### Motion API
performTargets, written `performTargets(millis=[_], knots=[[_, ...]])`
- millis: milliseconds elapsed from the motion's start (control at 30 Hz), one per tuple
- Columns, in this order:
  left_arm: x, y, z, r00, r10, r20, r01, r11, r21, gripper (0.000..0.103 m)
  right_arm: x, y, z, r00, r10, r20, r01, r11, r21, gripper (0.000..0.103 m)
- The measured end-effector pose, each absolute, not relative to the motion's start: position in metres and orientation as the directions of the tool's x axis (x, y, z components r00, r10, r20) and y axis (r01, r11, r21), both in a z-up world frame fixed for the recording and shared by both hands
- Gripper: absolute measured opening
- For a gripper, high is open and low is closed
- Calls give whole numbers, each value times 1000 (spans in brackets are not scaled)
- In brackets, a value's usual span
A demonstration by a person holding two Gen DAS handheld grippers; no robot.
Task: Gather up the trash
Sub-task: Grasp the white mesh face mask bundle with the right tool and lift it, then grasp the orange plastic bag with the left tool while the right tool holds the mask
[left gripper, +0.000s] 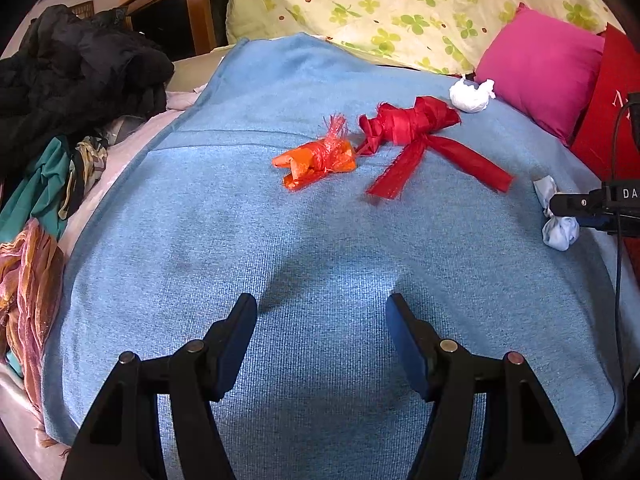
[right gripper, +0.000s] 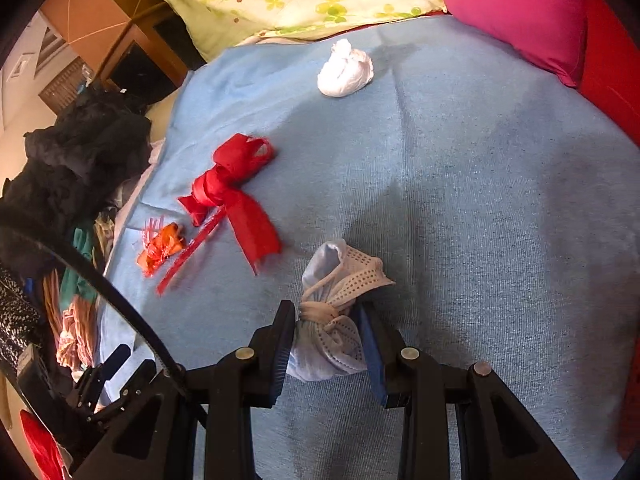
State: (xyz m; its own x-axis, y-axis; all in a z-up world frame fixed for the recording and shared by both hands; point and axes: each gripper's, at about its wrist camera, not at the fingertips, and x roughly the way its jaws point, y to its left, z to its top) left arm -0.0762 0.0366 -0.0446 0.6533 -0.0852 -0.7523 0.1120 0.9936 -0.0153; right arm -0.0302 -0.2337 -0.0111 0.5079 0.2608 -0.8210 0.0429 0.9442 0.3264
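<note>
Several pieces of trash lie on a blue blanket (left gripper: 320, 248): an orange wrapper (left gripper: 316, 160), a red ribbon bow (left gripper: 416, 136), a white crumpled wad (left gripper: 472, 94) and a knotted light blue face mask (left gripper: 558, 220). My left gripper (left gripper: 322, 312) is open and empty, above bare blanket short of the orange wrapper. In the right wrist view my right gripper (right gripper: 326, 320) has its fingers closed around the knotted face mask (right gripper: 332, 320), which rests on the blanket (right gripper: 480, 220). The red bow (right gripper: 236, 196), orange wrapper (right gripper: 160, 248) and white wad (right gripper: 346, 70) lie beyond, to the left.
A pink pillow (left gripper: 540, 68) and a green-flowered pillow (left gripper: 400, 8) lie at the far side. A red cushion (left gripper: 604, 120) is at the right. Dark clothes (left gripper: 76, 80) and other fabrics (left gripper: 32, 280) are heaped along the left edge. A wooden cabinet (left gripper: 168, 4) stands behind.
</note>
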Motion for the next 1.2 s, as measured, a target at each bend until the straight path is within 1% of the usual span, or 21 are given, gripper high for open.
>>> performTargets(millis=[100, 233, 400, 567, 767, 800, 867, 1067, 1167, 1200], knots=[[-75, 37, -45, 654, -83, -752, 108, 994, -16, 67, -30, -230, -11, 506, 255, -824, 37, 948, 317, 35], [-66, 41, -43, 654, -97, -750, 94, 994, -47, 67, -29, -231, -14, 498, 259, -827, 49, 944, 325, 35], [-45, 52, -33, 682, -85, -726, 49, 996, -71, 67, -28, -233, -16, 497, 277, -822, 55, 936, 348, 35], [-17, 54, -24, 715, -37, -698, 37, 999, -15, 67, -30, -237, -17, 497, 290, -818, 61, 928, 366, 36], [10, 55, -16, 735, -61, -676, 73, 997, -10, 69, -29, -235, -18, 501, 280, -819, 59, 933, 355, 36], [15, 54, -17, 729, -75, -680, 90, 996, -14, 71, -29, -235, -18, 501, 279, -819, 59, 933, 354, 36], [25, 51, -20, 717, -86, -692, 109, 994, -10, 71, -27, -234, -19, 501, 276, -820, 59, 935, 351, 36], [41, 47, -31, 657, -148, -739, 161, 985, -54, 71, -24, -231, -20, 502, 262, -824, 52, 942, 331, 36], [45, 46, -40, 628, -131, -767, 152, 987, -43, 71, -24, -229, -20, 502, 257, -826, 50, 945, 324, 36], [47, 47, -42, 619, -135, -773, 153, 987, -50, 69, -23, -229, -20, 503, 256, -826, 51, 945, 324, 35]])
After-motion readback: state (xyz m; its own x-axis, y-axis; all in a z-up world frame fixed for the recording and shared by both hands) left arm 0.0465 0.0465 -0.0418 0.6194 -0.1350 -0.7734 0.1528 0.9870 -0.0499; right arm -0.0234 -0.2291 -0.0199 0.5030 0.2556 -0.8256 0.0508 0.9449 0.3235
